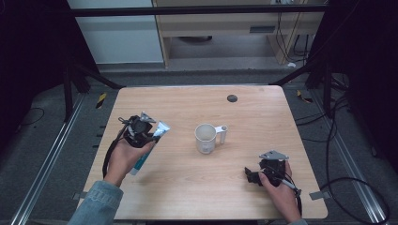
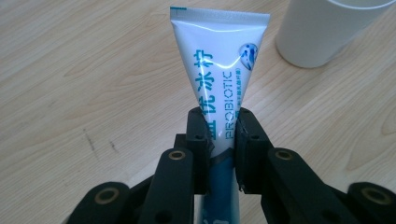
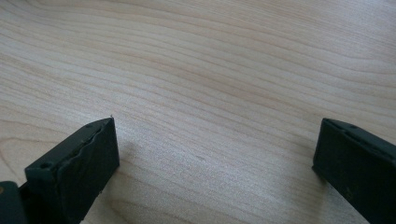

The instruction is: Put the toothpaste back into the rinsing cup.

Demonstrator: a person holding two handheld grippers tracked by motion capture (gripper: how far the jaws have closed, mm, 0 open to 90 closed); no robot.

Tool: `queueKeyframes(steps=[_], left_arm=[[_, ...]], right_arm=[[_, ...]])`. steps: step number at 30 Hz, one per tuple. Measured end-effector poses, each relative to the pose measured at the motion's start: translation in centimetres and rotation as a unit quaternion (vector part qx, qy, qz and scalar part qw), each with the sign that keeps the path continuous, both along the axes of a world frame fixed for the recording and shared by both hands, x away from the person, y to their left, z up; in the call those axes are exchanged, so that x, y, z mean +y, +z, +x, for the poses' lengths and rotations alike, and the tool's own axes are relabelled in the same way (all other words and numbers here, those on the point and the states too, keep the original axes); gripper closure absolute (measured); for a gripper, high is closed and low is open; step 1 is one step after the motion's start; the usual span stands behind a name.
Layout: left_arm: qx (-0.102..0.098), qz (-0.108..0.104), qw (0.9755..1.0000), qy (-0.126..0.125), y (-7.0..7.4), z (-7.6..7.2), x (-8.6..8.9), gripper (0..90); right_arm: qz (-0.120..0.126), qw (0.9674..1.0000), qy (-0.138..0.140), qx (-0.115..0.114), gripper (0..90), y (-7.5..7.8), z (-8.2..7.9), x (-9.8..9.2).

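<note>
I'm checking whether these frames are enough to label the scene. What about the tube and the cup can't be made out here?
- Toothpaste tube: its cap end is hidden behind the left claw in the left gripper view, and under the hand in the high view.
- White cup: cut off by the top edge in the left gripper view.
- Cup's inside: too small in the high view to tell whether anything is in it.

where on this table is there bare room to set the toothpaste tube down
Bare wood lies between the mug and the table's far edge, and along the near edge between the two hands. The tightest spot is between the tube in the left gripper and the mug.
</note>
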State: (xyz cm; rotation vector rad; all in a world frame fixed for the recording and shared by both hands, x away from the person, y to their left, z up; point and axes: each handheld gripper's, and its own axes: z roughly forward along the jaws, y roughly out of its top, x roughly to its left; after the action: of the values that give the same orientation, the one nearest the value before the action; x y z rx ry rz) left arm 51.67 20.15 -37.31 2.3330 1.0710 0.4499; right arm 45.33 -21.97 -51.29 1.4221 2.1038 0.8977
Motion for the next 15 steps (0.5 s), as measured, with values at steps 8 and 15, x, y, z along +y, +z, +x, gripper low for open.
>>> queueKeyframes(steps=[8,15], left_arm=[[-0.013,-0.019,0.9996,-0.018,1.0,-0.8,-2.9,77.5],[-0.030,-0.032,0.9986,-0.029,2.3,-1.5,-4.7,77.5]], right_arm=[[0.000,1.0000,0.000,0.000,0.4,0.0,0.0,0.0],[0.000,1.0000,0.000,0.000,0.4,0.0,0.0,0.0]])
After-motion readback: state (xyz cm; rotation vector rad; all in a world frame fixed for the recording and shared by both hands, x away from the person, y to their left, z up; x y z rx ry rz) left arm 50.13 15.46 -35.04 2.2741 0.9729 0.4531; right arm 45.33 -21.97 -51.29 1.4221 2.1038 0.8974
